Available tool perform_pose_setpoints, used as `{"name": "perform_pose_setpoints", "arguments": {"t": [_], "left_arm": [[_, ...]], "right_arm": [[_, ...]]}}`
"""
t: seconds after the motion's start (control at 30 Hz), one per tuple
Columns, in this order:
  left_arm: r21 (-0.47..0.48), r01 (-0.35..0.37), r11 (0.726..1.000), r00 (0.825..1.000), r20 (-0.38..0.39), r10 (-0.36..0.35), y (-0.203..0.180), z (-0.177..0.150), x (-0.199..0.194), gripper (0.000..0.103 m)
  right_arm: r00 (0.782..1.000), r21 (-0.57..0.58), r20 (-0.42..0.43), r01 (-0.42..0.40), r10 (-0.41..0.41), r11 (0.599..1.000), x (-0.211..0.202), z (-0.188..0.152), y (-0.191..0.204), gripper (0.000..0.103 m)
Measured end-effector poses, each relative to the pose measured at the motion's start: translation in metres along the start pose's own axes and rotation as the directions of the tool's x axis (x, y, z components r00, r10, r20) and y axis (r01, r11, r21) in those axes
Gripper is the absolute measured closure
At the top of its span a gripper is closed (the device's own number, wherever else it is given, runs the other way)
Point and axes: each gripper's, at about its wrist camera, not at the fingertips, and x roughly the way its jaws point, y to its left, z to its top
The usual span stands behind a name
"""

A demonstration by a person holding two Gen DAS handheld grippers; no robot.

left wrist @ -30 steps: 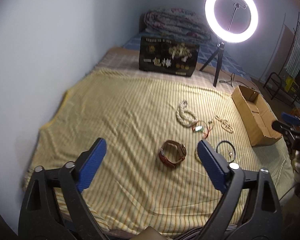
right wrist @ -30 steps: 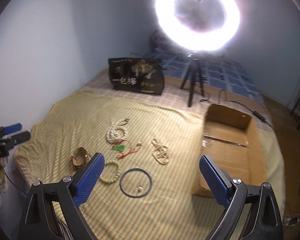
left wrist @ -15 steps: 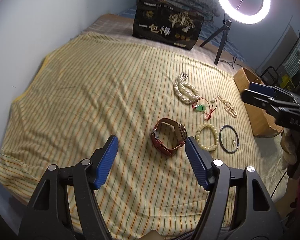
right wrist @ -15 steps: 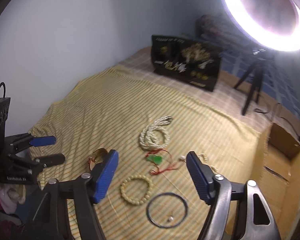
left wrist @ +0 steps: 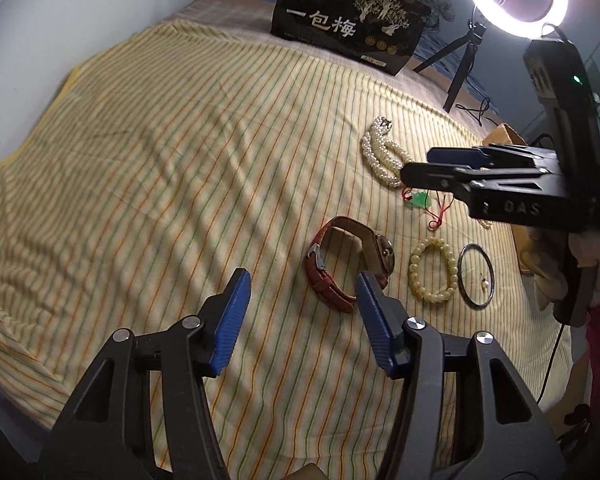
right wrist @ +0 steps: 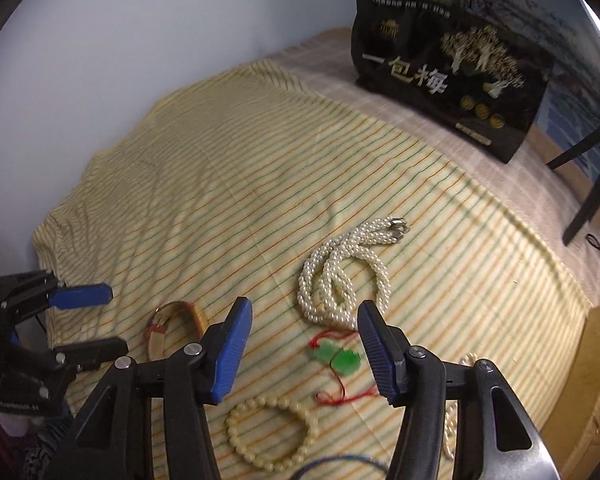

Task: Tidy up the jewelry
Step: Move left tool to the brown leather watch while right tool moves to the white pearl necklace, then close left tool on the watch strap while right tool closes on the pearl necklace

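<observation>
Both closing, empty: left gripper [left wrist: 300,304], right gripper [right wrist: 302,336]; black bag [left wrist: 350,20] reads "一包梅".

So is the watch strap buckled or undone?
Buckled: the watch strap forms a closed loop standing on the sheet, its buckle fastened.

A yellow cloth [left wrist: 148,152] striped in green and orange is spread out. A red-brown strapped watch [left wrist: 350,266] is seen beside a cream bead bracelet [left wrist: 433,269] and a black ring bangle [left wrist: 476,274]. White pearls [right wrist: 346,272], a green pendant on red cord [right wrist: 338,358] and a black box with gold trees [right wrist: 448,64] are shown.
</observation>
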Motion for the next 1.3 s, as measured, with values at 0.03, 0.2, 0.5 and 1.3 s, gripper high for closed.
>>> {"name": "perform_pose_setpoints", "arguments": {"t": [0.03, 0.2, 0.5, 1.3], "left_arm": [[-0.002, 0.001, 1.0, 1.0, -0.004, -0.001, 0.0, 0.001, 0.002, 0.05], [-0.011, 0.014, 1.0, 1.0, -0.018, -0.015, 0.0, 0.002, 0.01, 0.05], [-0.032, 0.02, 0.999, 0.999, -0.039, -0.021, 0.002, 0.004, 0.023, 0.055], [-0.029, 0.032, 0.999, 0.999, -0.041, -0.033, 0.0, 0.015, 0.042, 0.092]], "right_arm": [[1.0, 0.0, -0.005, -0.001, 0.001, 1.0, 0.003, 0.001, -0.001, 0.046], [0.999, -0.028, -0.04, -0.001, -0.001, 1.0, 0.017, 0.006, 0.0, 0.046], [0.996, -0.051, -0.089, 0.022, -0.027, 0.998, 0.042, 0.017, -0.001, 0.046], [0.995, -0.035, -0.088, 0.051, -0.054, 0.998, 0.063, 0.035, -0.001, 0.092]]}}
